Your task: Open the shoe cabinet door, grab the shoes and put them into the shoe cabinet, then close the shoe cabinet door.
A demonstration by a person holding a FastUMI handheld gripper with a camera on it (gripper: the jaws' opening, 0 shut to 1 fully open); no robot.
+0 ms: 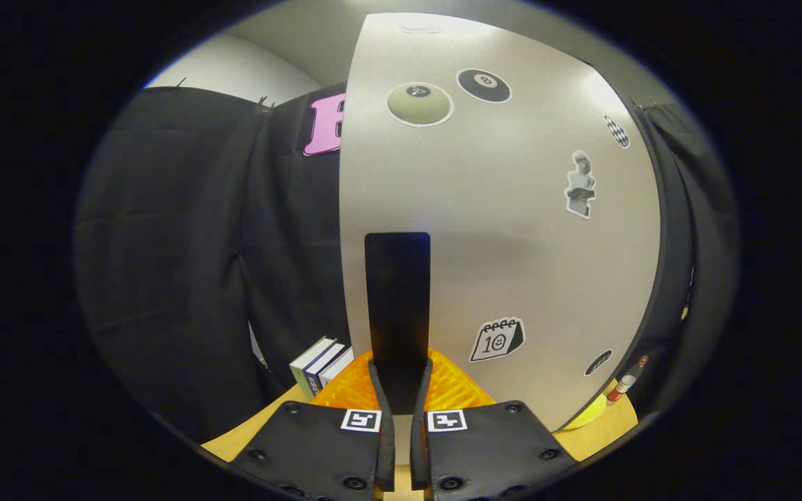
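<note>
Clamping fingers [401,390] on cabinet door's handle [397,306].

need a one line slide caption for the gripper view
Gripper shut on the black handle of the sticker-covered cabinet door, with books standing on the table beside it.

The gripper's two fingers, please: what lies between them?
In the gripper view, the cabinet door's dark upright handle stands between the fingers of the gripper, which press on it.

Lower end of the door handle [397,313] hidden between the hand-held gripper [401,390] fingers.
</note>
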